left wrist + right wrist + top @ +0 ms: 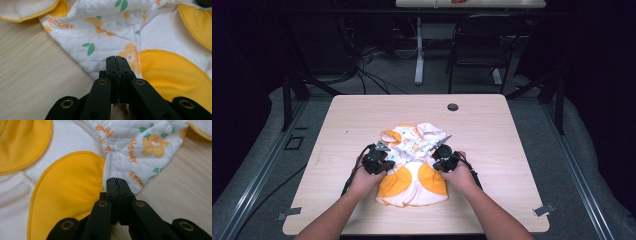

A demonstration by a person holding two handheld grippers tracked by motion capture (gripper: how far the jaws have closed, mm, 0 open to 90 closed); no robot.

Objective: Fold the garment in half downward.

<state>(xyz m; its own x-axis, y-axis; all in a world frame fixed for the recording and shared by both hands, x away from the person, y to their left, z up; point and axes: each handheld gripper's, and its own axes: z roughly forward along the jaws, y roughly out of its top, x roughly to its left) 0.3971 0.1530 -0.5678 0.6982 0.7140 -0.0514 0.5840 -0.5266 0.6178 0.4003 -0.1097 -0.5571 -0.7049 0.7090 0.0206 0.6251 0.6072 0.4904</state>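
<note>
Small quilted garment [413, 162], white with orange flowers and yellow patches, lying crumpled near the middle of the wooden table [337, 130]. Left gripper [384, 159] at its left edge, right gripper [438, 159] at its right edge, garment between the two. In the left gripper view, jaws pressed fully together, tips over the white quilted hem beside a yellow patch [172, 72]; cannot tell whether cloth is pinched. In the right gripper view, jaws likewise closed tight at the seam by another yellow patch [70, 187].
</note>
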